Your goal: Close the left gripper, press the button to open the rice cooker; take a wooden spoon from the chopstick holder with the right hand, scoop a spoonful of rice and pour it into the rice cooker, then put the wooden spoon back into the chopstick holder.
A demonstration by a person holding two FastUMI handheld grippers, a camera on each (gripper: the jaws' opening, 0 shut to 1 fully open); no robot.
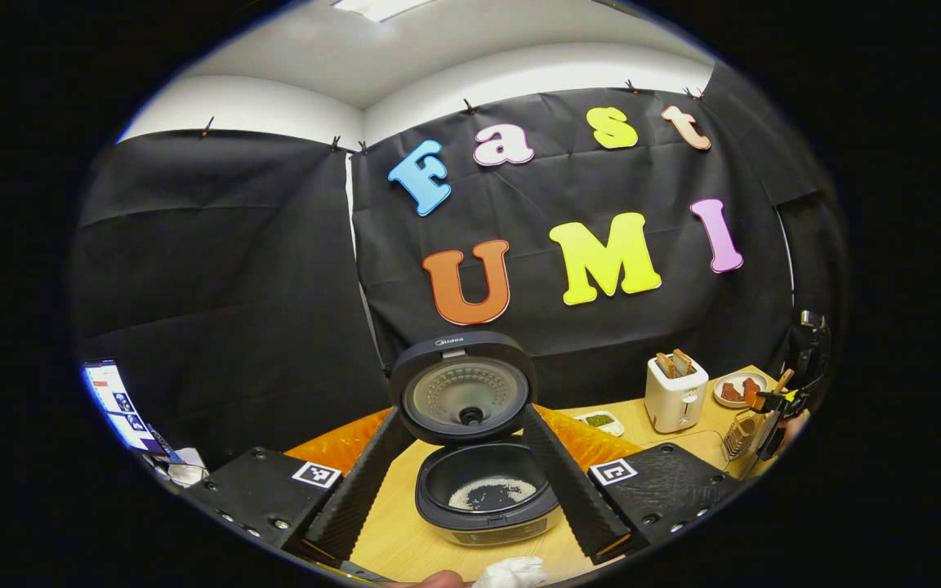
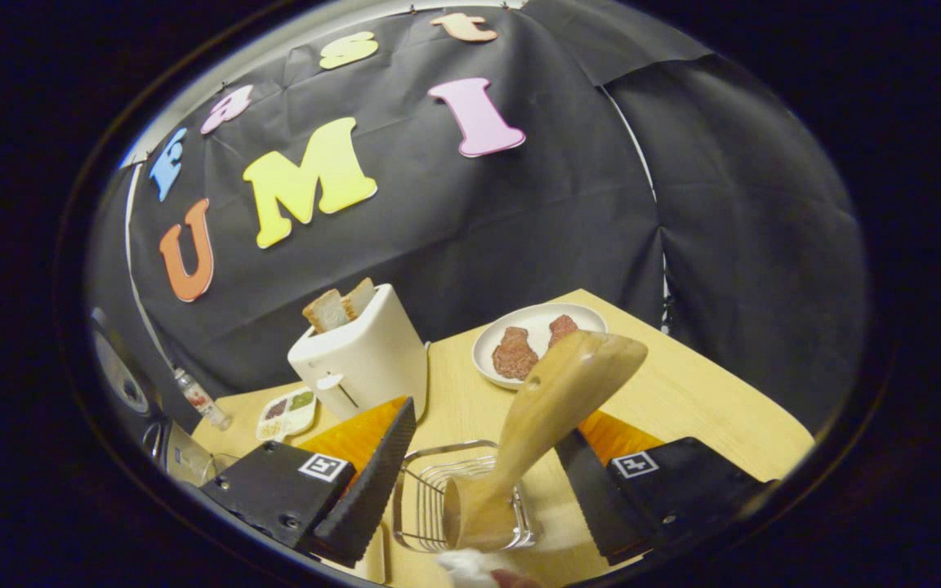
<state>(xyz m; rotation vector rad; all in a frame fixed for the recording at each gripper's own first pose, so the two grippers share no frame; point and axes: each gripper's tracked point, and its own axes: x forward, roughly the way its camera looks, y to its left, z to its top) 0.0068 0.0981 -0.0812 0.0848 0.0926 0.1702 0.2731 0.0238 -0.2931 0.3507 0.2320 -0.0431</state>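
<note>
The rice cooker (image 1: 487,490) stands open in the left gripper view, its lid (image 1: 464,388) tipped up and a thin layer of rice (image 1: 491,492) in the pot. My left gripper (image 1: 464,415) is open, one finger on each side of the cooker and short of it. In the right gripper view the wooden spoon (image 2: 552,408) stands in the wire chopstick holder (image 2: 430,498), bowl end up and leaning right. My right gripper (image 2: 485,420) is open around the spoon. The right gripper (image 1: 777,404) also shows far right in the left gripper view, over the holder (image 1: 738,434).
A white toaster (image 2: 360,359) with bread slices stands behind the holder, and a plate of meat (image 2: 536,339) lies to its right. A seasoning dish (image 2: 287,412) and a small bottle (image 2: 201,400) sit further left. A hand and white cloth (image 1: 511,572) lie at the wooden table's (image 1: 405,539) near edge.
</note>
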